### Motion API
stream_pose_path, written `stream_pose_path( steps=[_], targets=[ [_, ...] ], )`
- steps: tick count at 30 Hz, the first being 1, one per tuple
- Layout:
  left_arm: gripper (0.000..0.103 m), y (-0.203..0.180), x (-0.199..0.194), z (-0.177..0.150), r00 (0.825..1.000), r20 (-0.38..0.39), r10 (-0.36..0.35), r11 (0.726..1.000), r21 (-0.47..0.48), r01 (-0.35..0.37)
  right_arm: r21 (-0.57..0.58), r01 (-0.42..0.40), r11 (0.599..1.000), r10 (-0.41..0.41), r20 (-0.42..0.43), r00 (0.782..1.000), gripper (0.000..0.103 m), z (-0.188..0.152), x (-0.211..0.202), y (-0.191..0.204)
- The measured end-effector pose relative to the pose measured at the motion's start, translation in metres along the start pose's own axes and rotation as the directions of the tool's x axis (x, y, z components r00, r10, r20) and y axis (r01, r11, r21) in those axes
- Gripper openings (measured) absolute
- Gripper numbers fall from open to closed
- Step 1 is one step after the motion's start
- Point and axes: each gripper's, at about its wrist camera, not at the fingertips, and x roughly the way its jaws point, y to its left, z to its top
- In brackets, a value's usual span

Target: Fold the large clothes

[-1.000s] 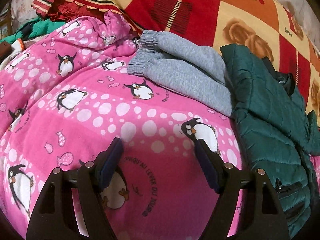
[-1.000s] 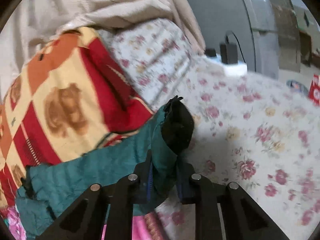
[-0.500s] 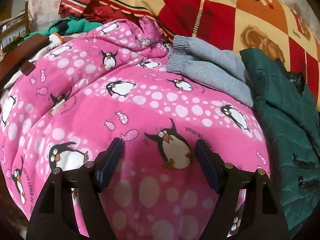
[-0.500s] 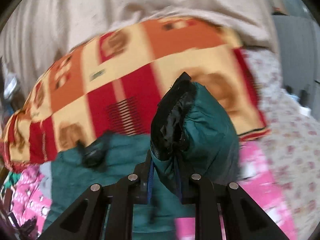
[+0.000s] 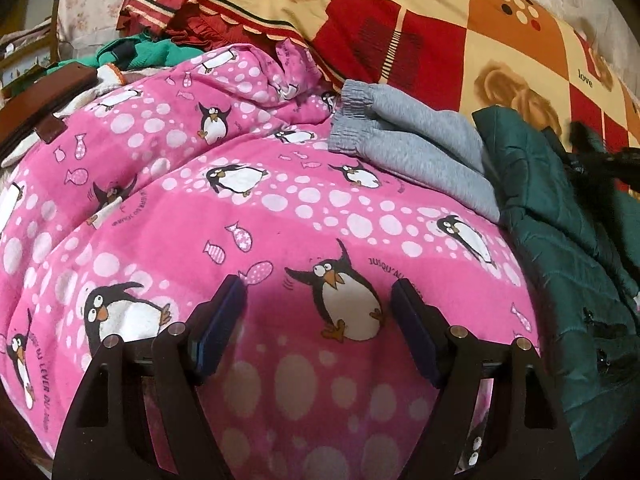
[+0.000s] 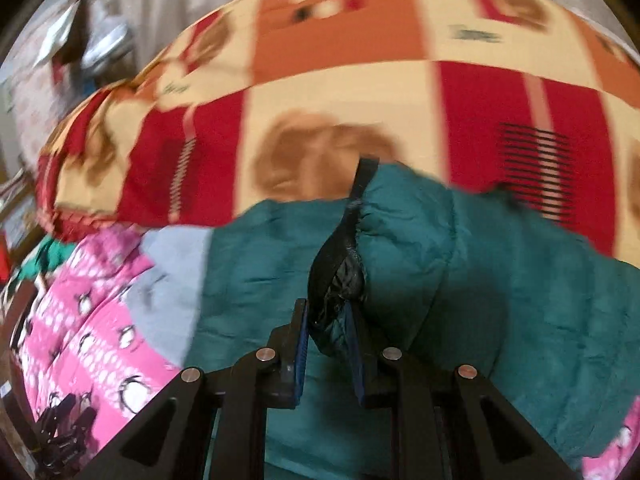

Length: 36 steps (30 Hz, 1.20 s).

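A dark green quilted jacket [image 5: 560, 216] lies at the right on the pink penguin blanket [image 5: 256, 208]. It fills the middle of the right wrist view [image 6: 500, 280]. My right gripper [image 6: 328, 320] is shut on a black-lined edge of the jacket [image 6: 340, 264] and holds it over the rest of the jacket. My left gripper [image 5: 318, 304] is open and empty, low over the pink blanket, left of the jacket. The right gripper's black tip shows at the far right of the left wrist view [image 5: 624, 160].
Folded grey sweatpants [image 5: 408, 140] lie beside the jacket's left edge. A red, orange and cream patchwork blanket [image 5: 440, 32] lies behind. Green clothes [image 5: 152, 50] and a brown strap [image 5: 44, 96] are at the far left.
My right gripper has swung left with the jacket edge, carrying it over the jacket body. My left gripper has drawn back and left along the pink blanket, staying open.
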Motion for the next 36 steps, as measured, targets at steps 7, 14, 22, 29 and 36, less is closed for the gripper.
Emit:
stream_pose_path(
  steps=[7, 14, 22, 29, 36],
  targets=[
    [0.077, 0.001, 0.001, 0.000, 1.000, 0.000, -0.002, 1.000, -0.002, 0.002, -0.021, 0.039, 0.999, -0.041, -0.126, 0.991, 0.053, -0.036, 0.049, 0.014],
    [0.079, -0.001, 0.003, 0.002, 1.000, -0.017, -0.001, 1.000, 0.001, 0.001, -0.044, 0.010, 0.999, -0.014, -0.105, 0.994, 0.071, -0.058, -0.019, -0.006],
    [0.079, -0.075, -0.028, 0.080, 0.990, 0.019, -0.141, 0.987, 0.079, 0.139, 0.158, 0.287, 0.945, -0.253, -0.203, 0.946, 0.071, -0.147, -0.111, -0.107],
    [0.082, -0.237, 0.017, 0.123, 0.899, -0.153, -0.409, 0.879, 0.197, 0.434, 0.251, 0.324, 0.912, -0.288, -0.169, 0.943, 0.077, -0.216, -0.126, -0.136],
    [0.081, -0.313, 0.096, 0.120, 0.852, -0.276, -0.446, 0.877, 0.056, 0.477, 0.234, 0.326, 0.916, -0.300, -0.143, 0.943, 0.088, -0.218, -0.118, -0.130]
  ],
)
